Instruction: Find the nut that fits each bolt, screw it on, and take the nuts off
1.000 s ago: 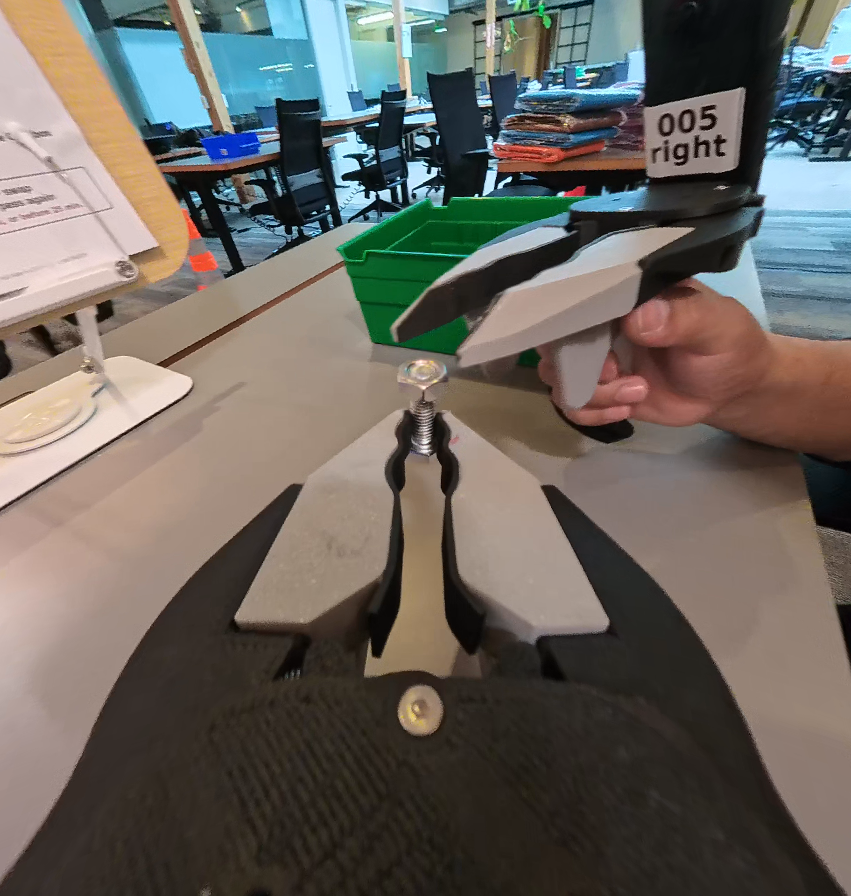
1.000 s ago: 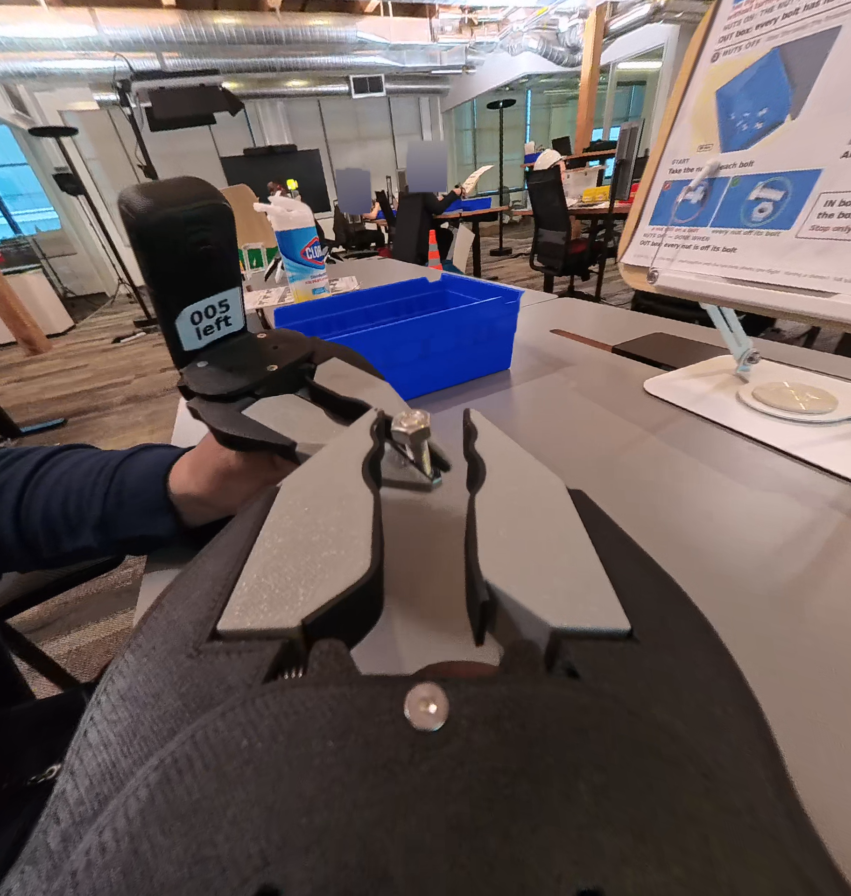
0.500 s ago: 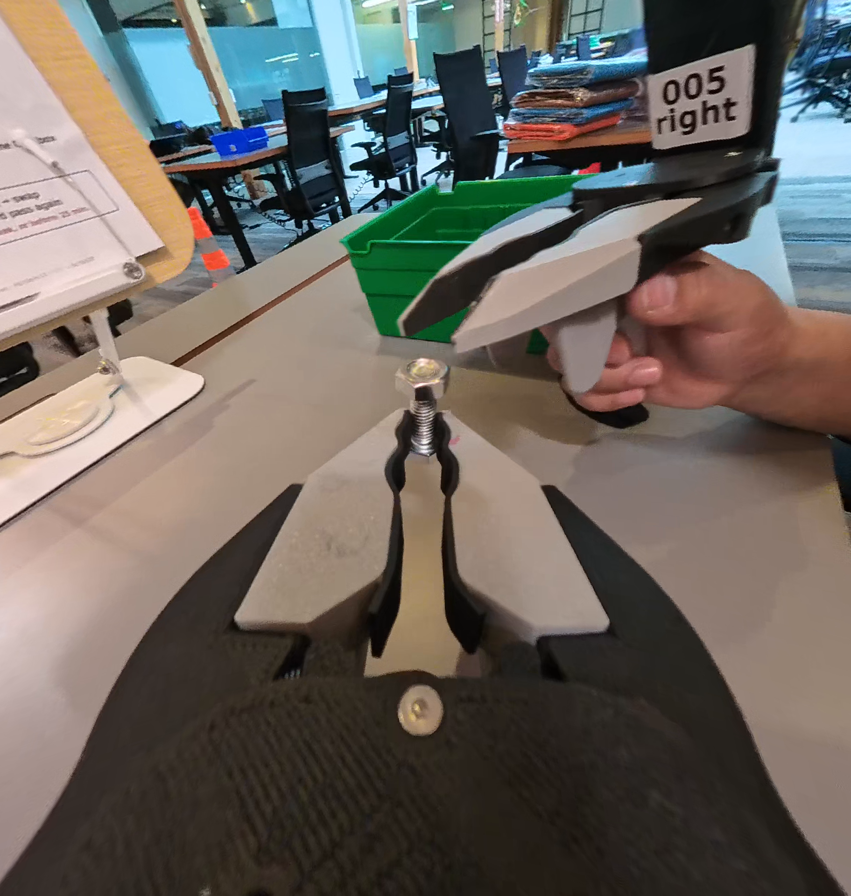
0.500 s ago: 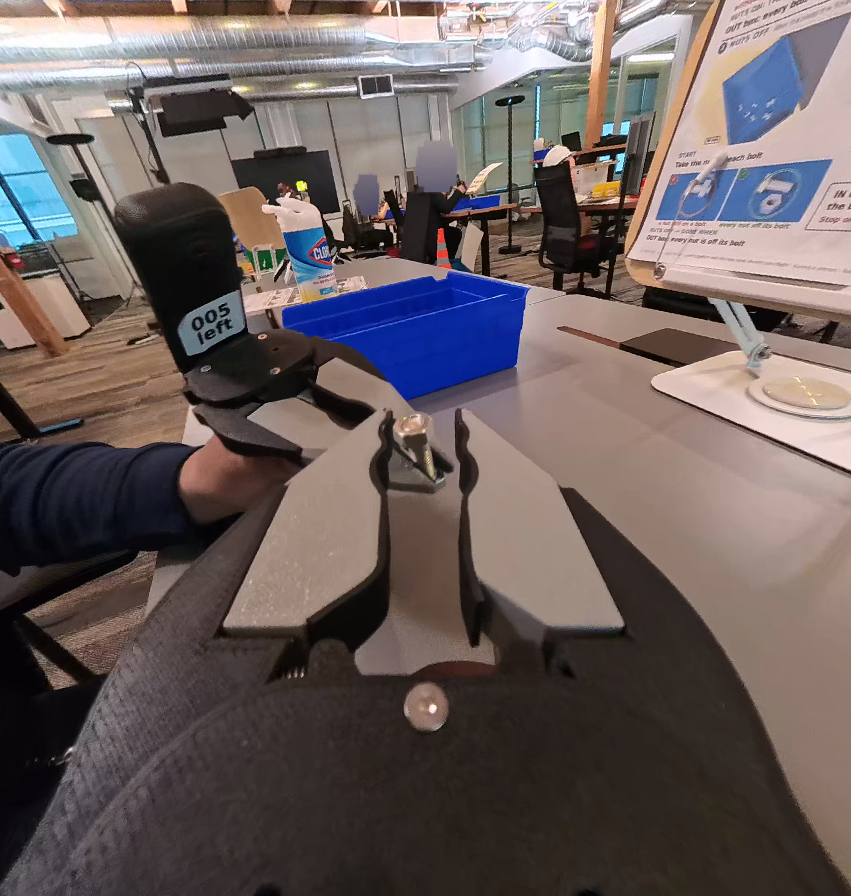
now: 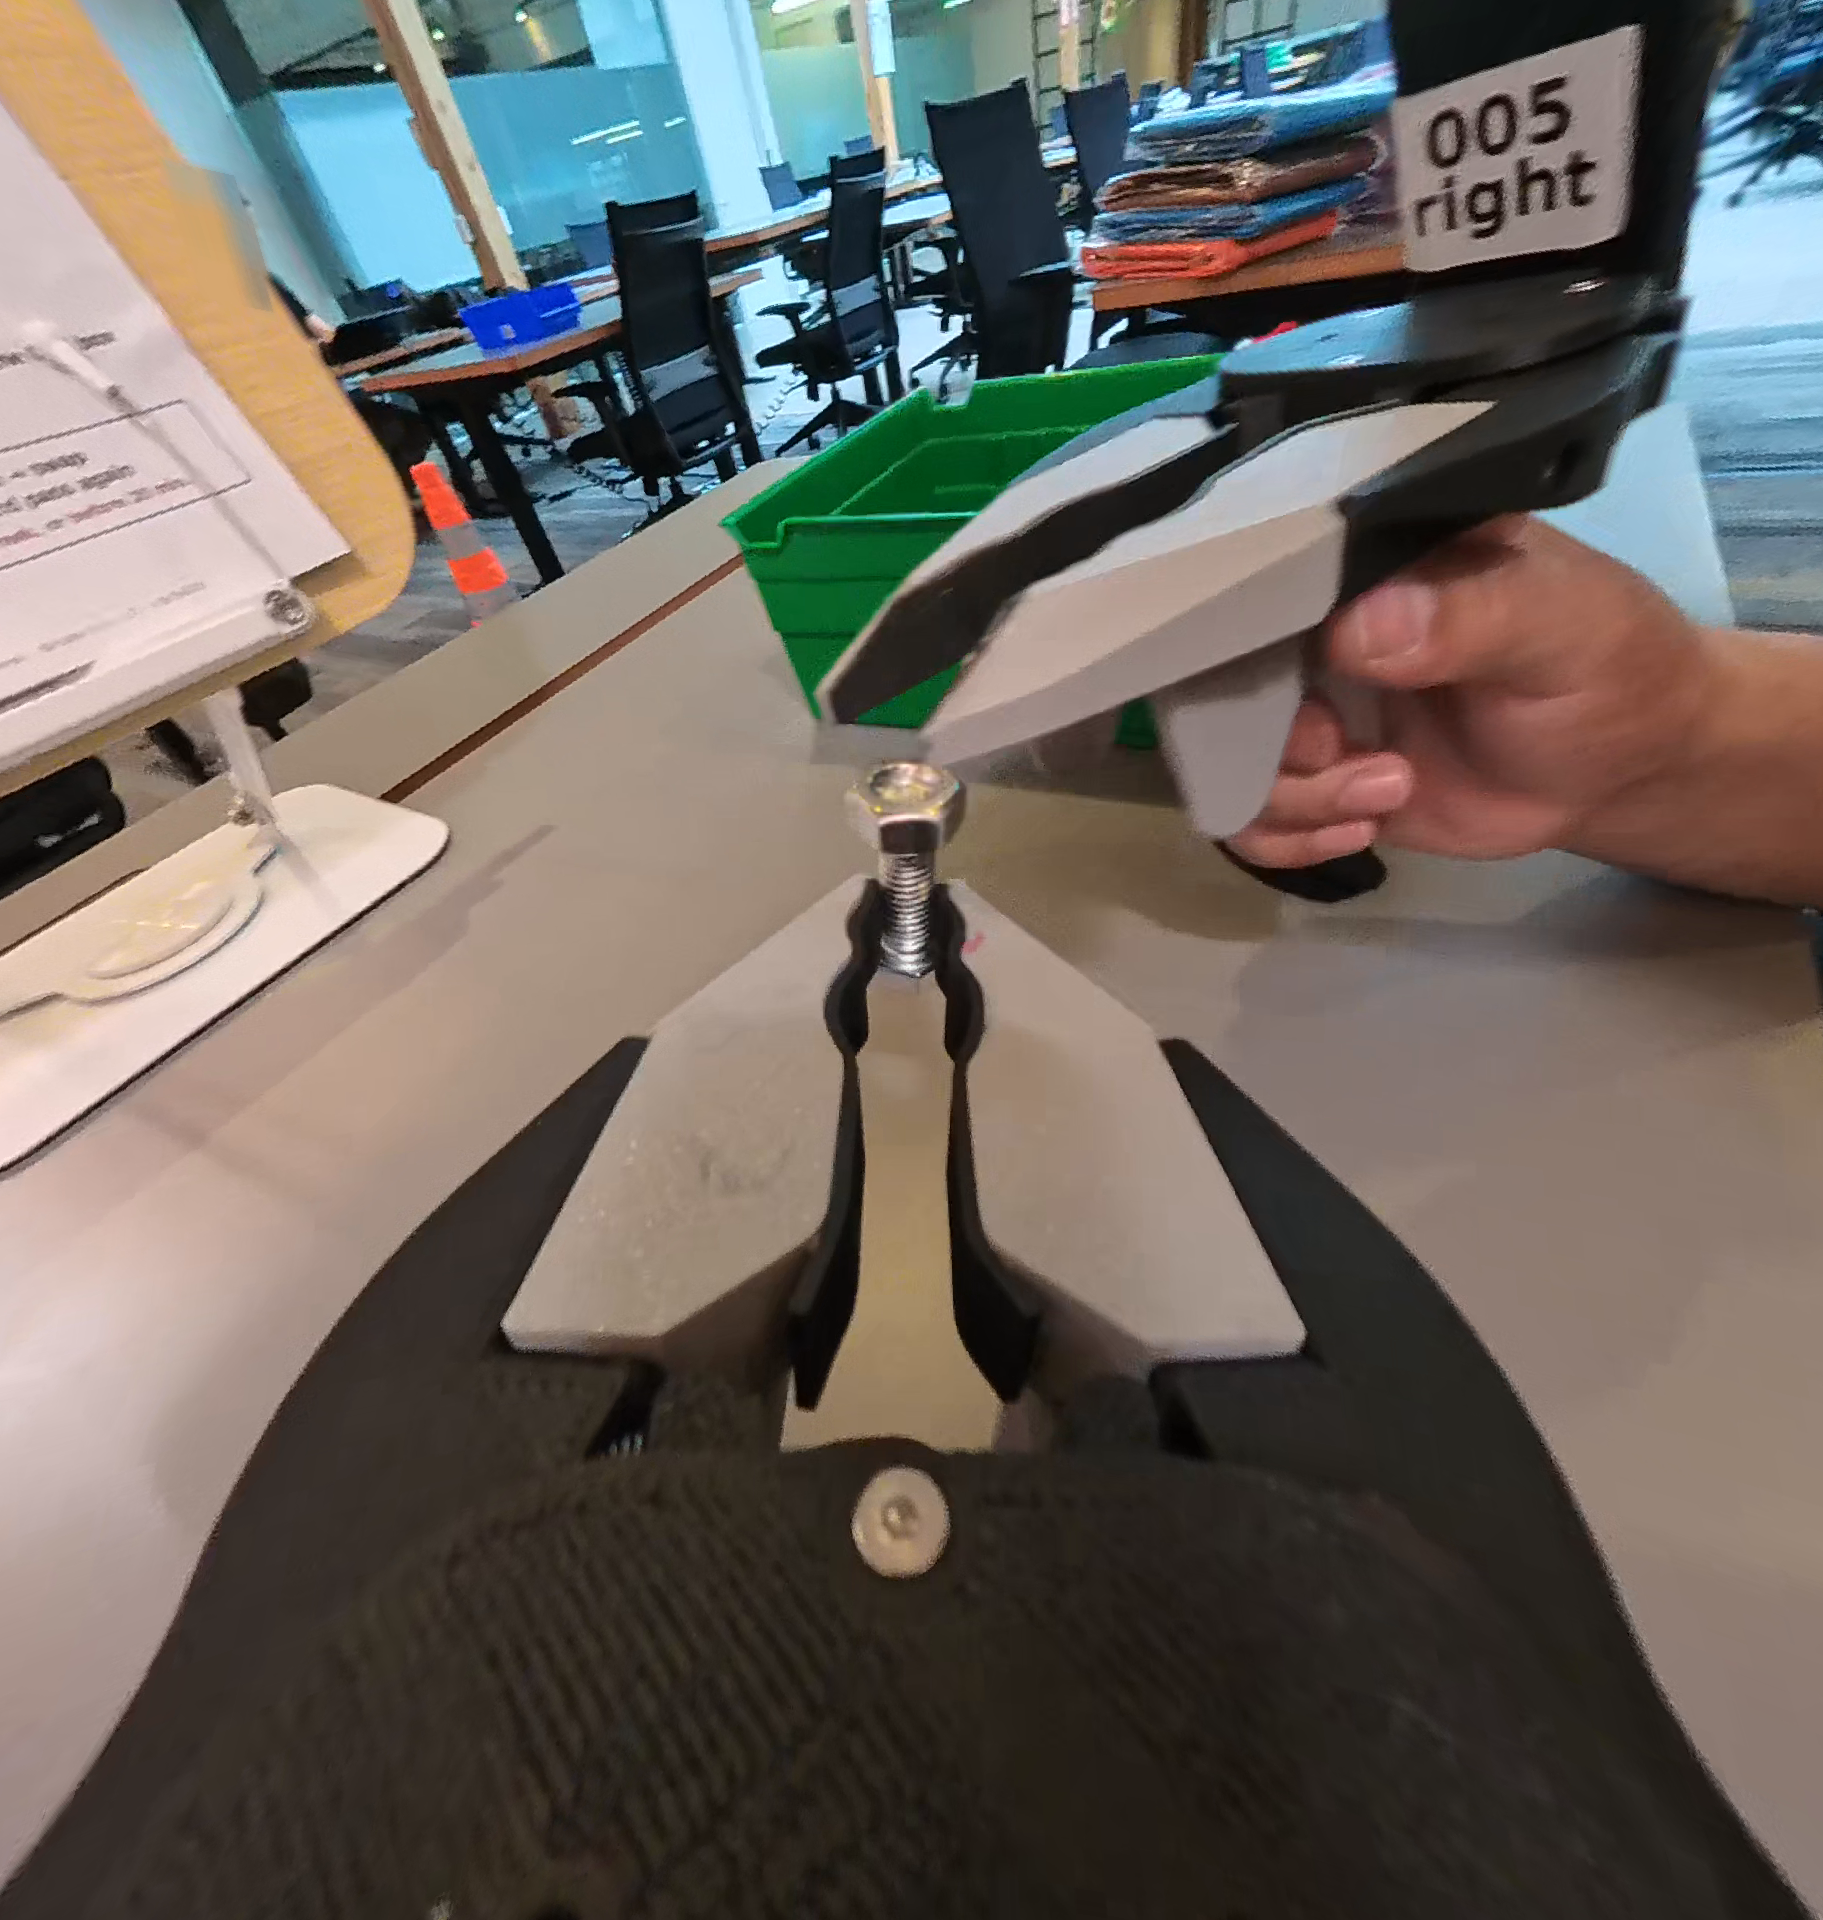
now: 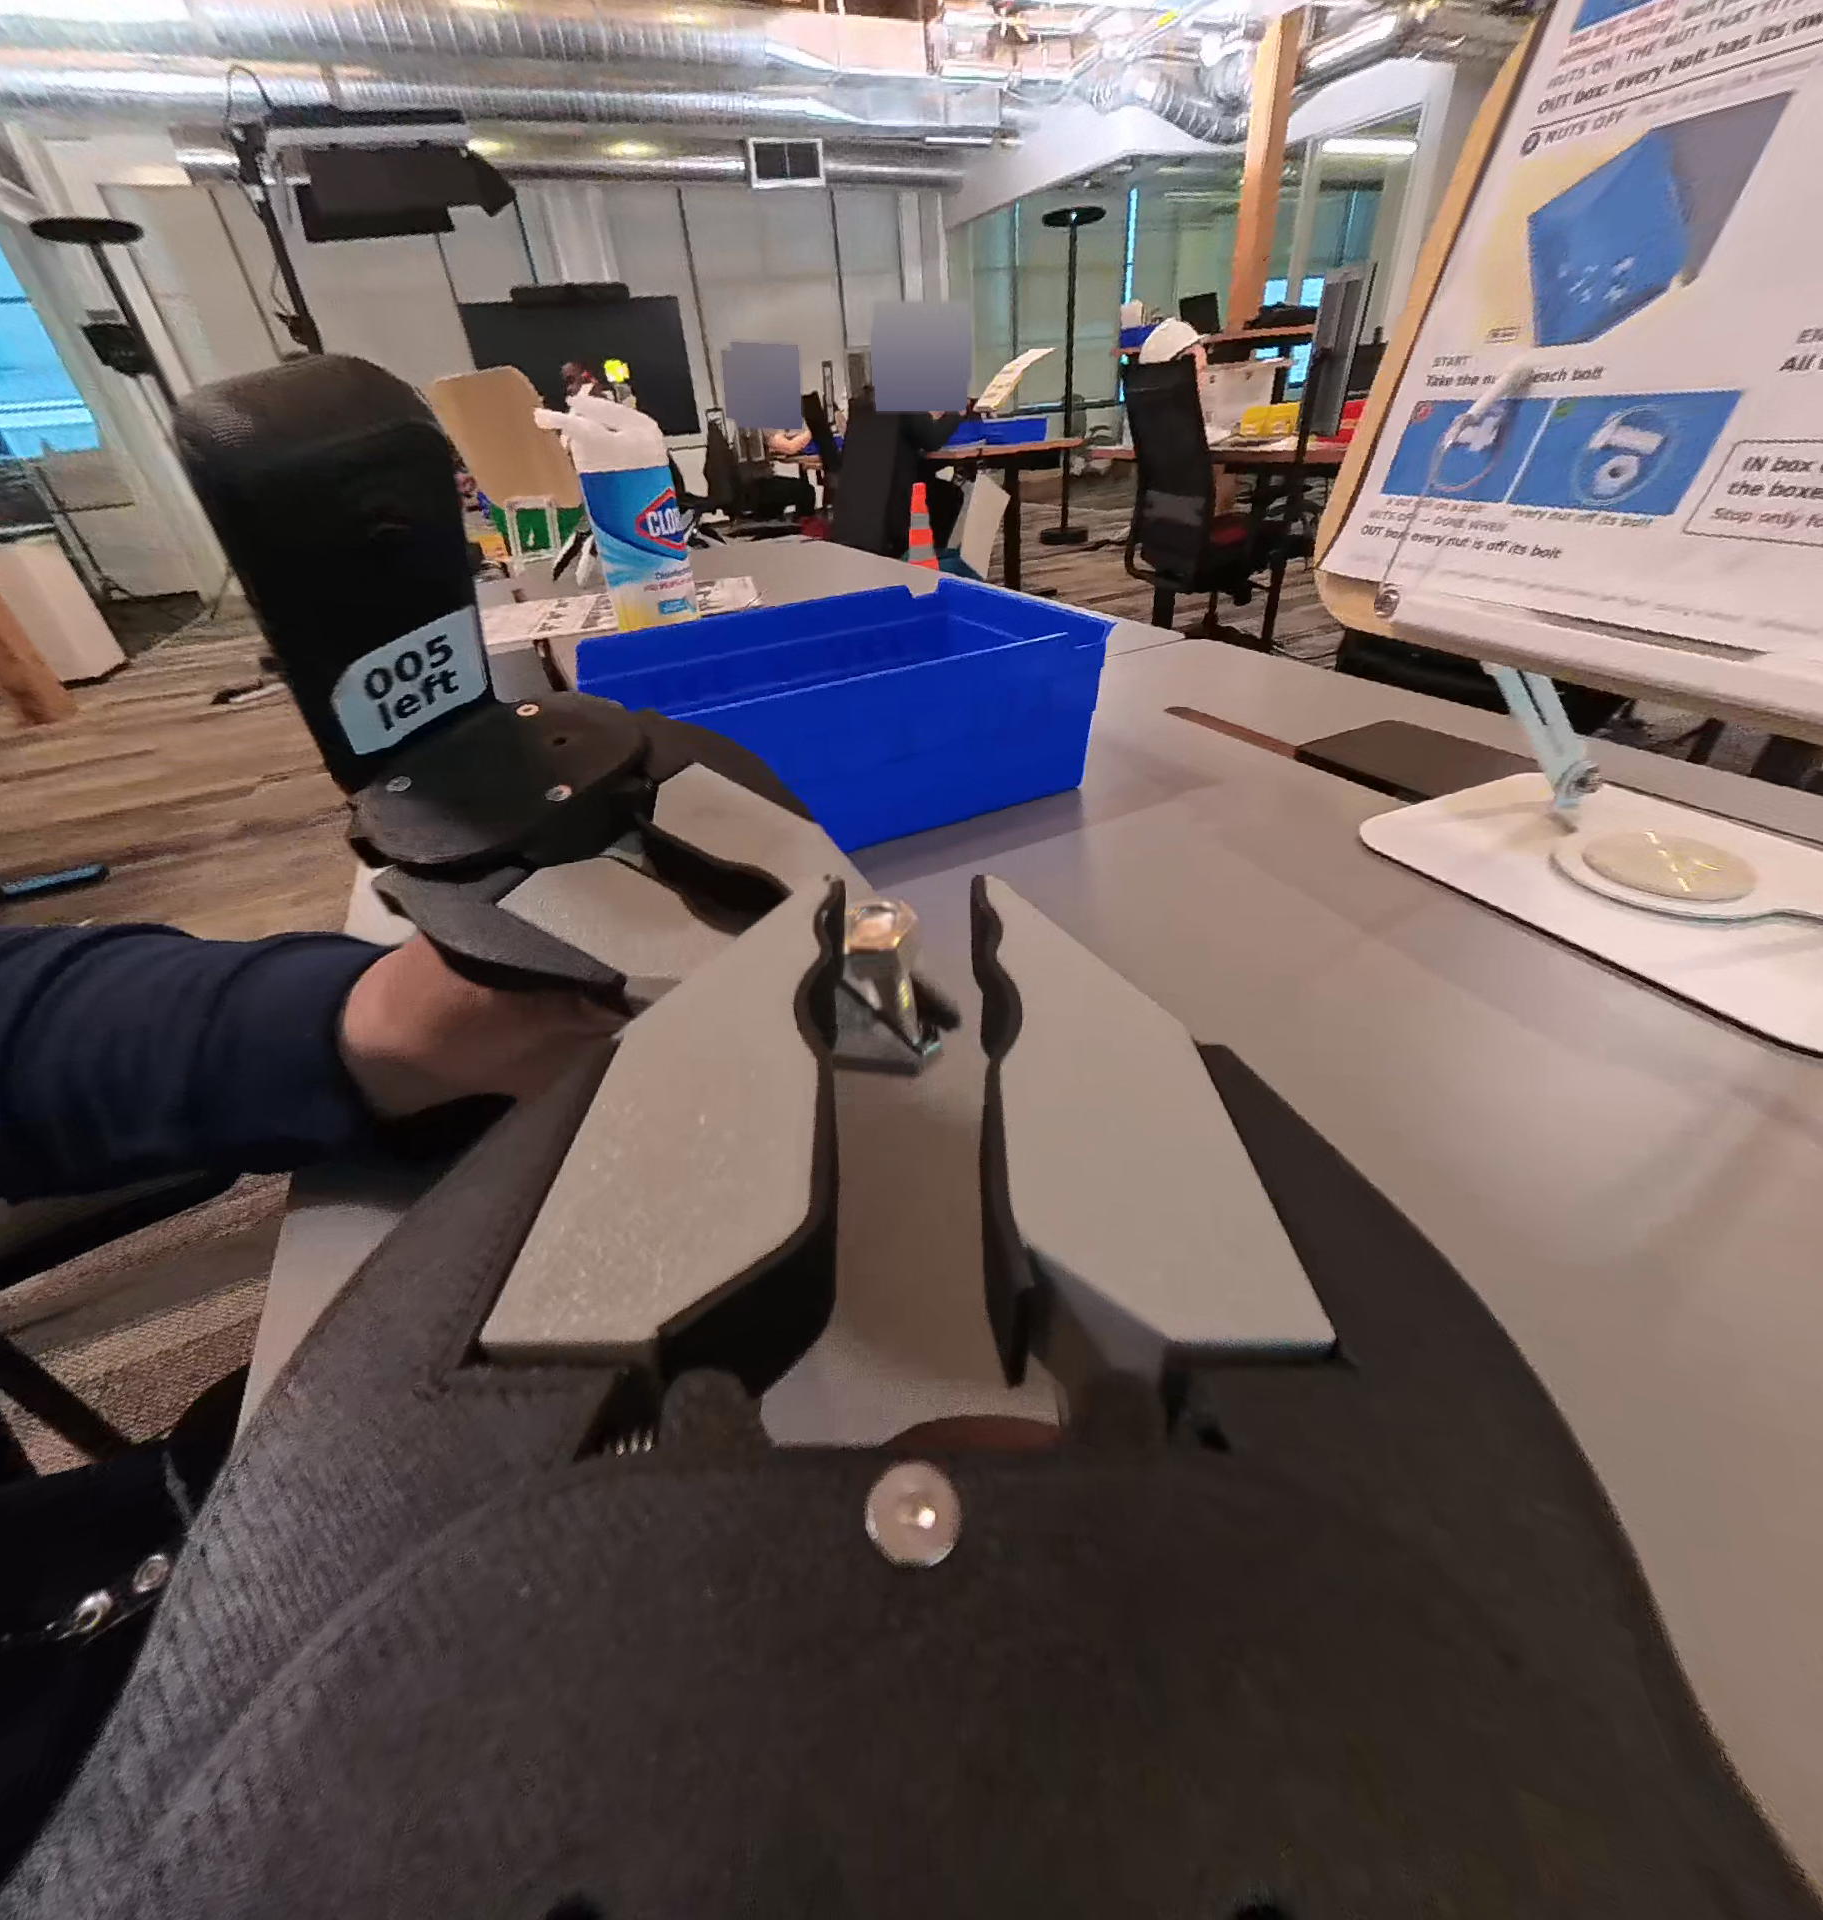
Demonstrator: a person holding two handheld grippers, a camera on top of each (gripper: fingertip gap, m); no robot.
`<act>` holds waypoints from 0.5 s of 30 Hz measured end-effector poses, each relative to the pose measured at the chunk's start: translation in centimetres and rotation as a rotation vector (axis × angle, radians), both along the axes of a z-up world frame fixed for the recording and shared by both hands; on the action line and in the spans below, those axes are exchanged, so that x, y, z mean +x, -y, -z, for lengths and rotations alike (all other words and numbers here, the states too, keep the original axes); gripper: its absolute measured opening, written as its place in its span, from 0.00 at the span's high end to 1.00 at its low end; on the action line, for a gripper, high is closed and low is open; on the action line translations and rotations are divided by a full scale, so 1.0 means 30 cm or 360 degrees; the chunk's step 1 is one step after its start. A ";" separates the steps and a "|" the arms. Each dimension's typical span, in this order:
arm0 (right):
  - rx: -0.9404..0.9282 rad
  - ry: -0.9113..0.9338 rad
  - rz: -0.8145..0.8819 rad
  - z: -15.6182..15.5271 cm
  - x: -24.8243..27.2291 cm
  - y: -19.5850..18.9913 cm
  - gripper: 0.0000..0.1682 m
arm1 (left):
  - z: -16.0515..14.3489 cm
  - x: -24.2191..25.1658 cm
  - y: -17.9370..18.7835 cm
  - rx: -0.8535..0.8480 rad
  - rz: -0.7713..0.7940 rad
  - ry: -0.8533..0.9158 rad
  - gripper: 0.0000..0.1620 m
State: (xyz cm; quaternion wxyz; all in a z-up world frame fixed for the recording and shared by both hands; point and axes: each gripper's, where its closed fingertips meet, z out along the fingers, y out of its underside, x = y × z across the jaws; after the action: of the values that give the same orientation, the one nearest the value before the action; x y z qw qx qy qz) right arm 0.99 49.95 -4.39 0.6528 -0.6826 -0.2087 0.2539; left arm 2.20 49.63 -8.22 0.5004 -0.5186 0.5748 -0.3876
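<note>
Grey tabletop (image 5: pixel 1406 1091) fills the foreground of an open office with black chairs and other desks behind. On it stand a green bin (image 5: pixel 865 561) in the left wrist view and a blue bin (image 6: pixel 865 717) in the right wrist view, probably the in and out boxes for the hardware, set at either side so each is within reach. A white instruction sheet on a stand (image 6: pixel 1634 343) leans at the far edge, turned toward the person.

Left gripper (image 5: pixel 905 935) is clamped on the bolt (image 5: pixel 905 920) by its threaded shank, holding it upright with the free end up. That grip leaves the top of the thread bare, which is where the nut (image 5: pixel 903 805) sits, near the upper end of the thread. Holding by the shank also keeps the bolt from turning when the nut is worked.

Right gripper (image 6: pixel 902 961) hangs just above and around the nut with its jaws parted; in its own view the nut lies between the fingertips, close to the left one, with a clear gap to the right one. It grips nothing. From the left wrist view its fingertips sit just over the nut.

My judgement: the right gripper is placed to close on the nut's flats and turn it. Whether it goes on or comes off cannot be told from these views
</note>
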 end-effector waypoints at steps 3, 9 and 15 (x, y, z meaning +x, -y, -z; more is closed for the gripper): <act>-0.0050 0.0068 -0.0025 0.032 -0.018 0.002 0.89 | 0.000 -0.010 -0.025 -0.0067 -0.0022 0.0011 0.96; -0.0031 0.0080 -0.0063 0.039 -0.089 -0.005 0.83 | -0.003 0.006 0.045 -0.0030 0.0106 -0.0002 0.96; -0.0001 0.0015 -0.0034 0.007 -0.035 0.004 0.85 | -0.005 0.000 0.015 -0.0030 0.0036 0.0006 0.96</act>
State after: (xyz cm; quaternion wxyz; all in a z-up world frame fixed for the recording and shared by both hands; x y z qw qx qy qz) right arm -0.06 49.84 -4.61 0.6488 -0.6817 -0.2188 0.2577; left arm 2.21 49.18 -8.08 0.4921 -0.5160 0.5761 -0.3996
